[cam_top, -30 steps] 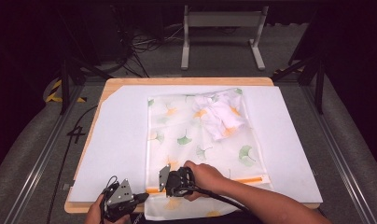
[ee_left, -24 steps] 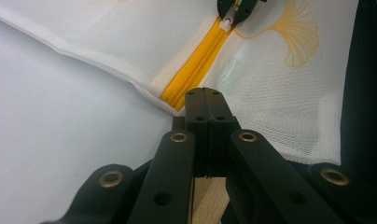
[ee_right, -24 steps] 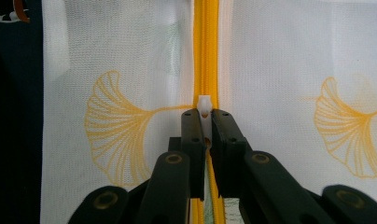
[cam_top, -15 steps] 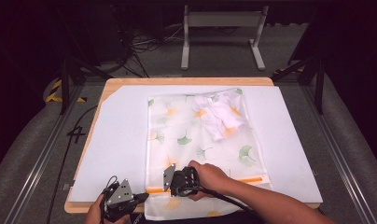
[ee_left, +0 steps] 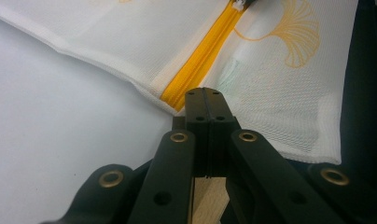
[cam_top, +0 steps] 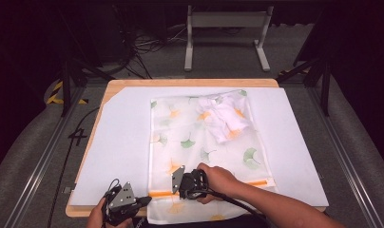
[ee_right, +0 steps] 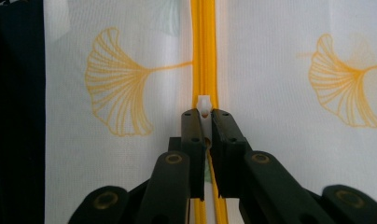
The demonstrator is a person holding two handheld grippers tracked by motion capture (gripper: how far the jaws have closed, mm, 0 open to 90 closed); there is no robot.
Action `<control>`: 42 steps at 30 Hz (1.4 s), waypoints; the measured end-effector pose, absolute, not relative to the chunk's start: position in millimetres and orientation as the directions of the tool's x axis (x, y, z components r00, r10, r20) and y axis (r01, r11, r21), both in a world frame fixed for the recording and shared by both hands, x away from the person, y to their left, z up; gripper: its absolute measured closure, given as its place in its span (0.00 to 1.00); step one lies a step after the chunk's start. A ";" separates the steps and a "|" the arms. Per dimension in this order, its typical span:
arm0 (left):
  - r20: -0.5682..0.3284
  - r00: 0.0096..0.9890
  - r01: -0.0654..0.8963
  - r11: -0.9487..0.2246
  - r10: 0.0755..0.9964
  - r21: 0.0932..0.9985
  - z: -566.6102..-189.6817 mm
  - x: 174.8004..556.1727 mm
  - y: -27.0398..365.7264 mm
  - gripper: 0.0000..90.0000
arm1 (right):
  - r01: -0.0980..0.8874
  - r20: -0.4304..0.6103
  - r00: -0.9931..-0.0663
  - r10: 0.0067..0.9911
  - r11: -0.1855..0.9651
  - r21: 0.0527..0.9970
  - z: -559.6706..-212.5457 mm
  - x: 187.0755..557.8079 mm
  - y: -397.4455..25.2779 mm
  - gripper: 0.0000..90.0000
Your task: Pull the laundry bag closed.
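A white mesh bag (cam_top: pixel 199 142) printed with ginkgo leaves lies flat on the white board (cam_top: pixel 119 142), with a bundled white garment (cam_top: pixel 226 119) inside its far end. An orange zipper (cam_top: pixel 257 183) crosses its near end. My right gripper (cam_top: pixel 176 185) points left and is shut on the white zipper pull (ee_right: pixel 204 102), the zipper (ee_right: pixel 204 46) running on ahead of it. My left gripper (cam_top: pixel 147 201) points right at the bag's near left corner. Its jaws are pressed together on the bag's edge (ee_left: pixel 177 103), where the zipper (ee_left: pixel 203 58) ends.
The board rests on a wooden table (cam_top: pixel 190 82) whose near edge is just behind both grippers. The bag's near hem (cam_top: pixel 180 213) hangs over that edge. A metal stand (cam_top: pixel 226 28) and cables lie on the floor beyond the table.
My right gripper has slid a little to the right along the zipper with the pull in it. The left gripper has stayed at the bag's corner.
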State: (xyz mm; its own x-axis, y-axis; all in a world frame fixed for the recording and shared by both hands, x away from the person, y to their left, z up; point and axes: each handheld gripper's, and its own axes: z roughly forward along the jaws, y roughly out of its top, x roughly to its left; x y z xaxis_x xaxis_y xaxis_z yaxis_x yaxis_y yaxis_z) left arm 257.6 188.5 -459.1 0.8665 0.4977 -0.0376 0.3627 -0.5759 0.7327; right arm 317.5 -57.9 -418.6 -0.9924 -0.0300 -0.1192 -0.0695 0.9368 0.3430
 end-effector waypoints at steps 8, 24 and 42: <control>-0.035 0.867 0.362 -0.578 0.498 0.731 -458.9 257.4 188.2 1.00 | -0.058 -0.107 -0.994 -0.022 0.937 0.344 -418.3 318.8 -66.3 0.94; -0.034 0.866 0.362 -0.578 0.499 0.731 -458.9 257.4 188.1 1.00 | -0.048 -0.109 -0.994 -0.012 0.941 0.334 -417.4 318.9 -77.4 0.94; -0.037 0.867 0.362 -0.577 0.498 0.732 -459.0 257.7 188.4 1.00 | -0.027 -0.102 -0.995 0.007 0.944 0.329 -416.8 320.3 -91.3 0.94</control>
